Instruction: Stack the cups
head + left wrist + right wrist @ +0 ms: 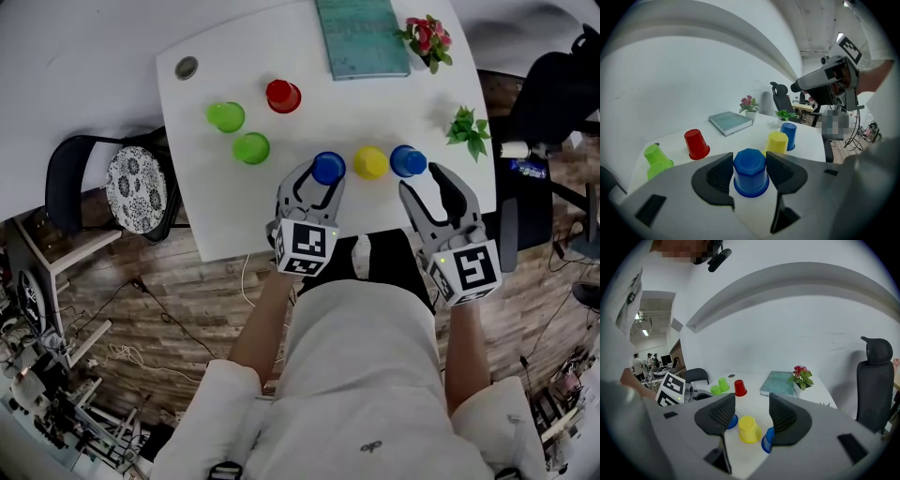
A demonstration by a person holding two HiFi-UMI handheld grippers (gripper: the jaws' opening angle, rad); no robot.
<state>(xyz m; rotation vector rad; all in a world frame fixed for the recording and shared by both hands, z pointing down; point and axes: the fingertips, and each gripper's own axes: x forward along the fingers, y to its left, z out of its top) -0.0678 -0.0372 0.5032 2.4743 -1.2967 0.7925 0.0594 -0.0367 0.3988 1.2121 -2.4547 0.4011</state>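
L gripper (322, 180): jaws wide, one each side of blue cup (328, 167), not clamped on it.
Blue cup: upside down, frame centre, near front edge of table (394, 103).
R gripper (424, 183): jaws spread, nothing held, lower right of 2nd blue cup (408, 160).
Row: blue cup, yellow cup (369, 162), 2nd blue cup, l to r, apart, all inverted.
Others: red cup (282, 96) upper centre; green cups (226, 116) left & below-left of it.
Stack: all six stand singly.

My shirt (361, 375) is white, short-sleeved. My left gripper (322, 180) and right gripper (424, 183) are grey, with dark ribbed fingers (717, 176) and black-and-white marker cubes (307, 246).
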